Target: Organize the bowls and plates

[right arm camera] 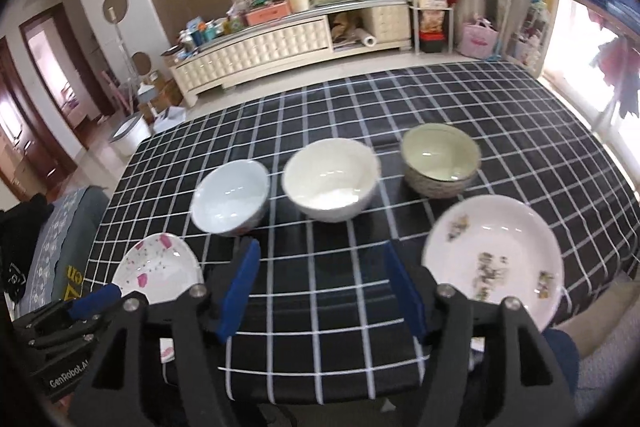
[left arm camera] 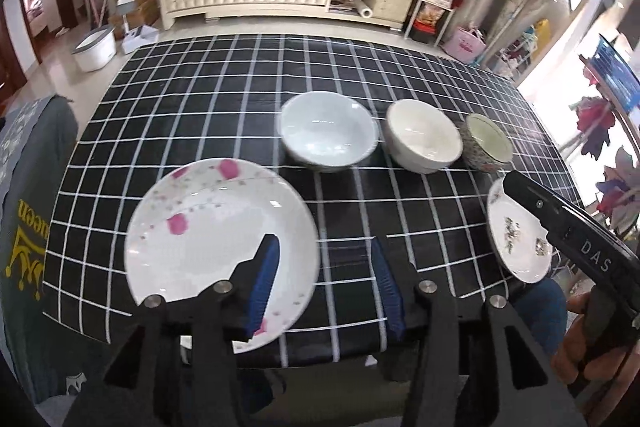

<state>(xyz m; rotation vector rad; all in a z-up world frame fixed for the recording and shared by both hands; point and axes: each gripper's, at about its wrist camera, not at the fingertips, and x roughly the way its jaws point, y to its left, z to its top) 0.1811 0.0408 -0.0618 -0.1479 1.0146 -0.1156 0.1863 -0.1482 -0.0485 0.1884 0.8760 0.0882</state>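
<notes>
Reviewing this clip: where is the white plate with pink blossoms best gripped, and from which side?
Probably the white plate with pink blossoms is best pinched at its near rim, which overhangs the checked tablecloth edge, coming from the person's side; one finger of the open left gripper could then slip beneath.

Black plastic left gripper, blue ribbed pads, silver screws noted. Right gripper likewise built; "DAS" and "GenRobot.AI" markings were seen.

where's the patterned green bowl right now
In the right wrist view the patterned green bowl sits on the checked tablecloth at the right end of the row of three bowls, beside the cream bowl and just behind the flower-print plate.
</notes>
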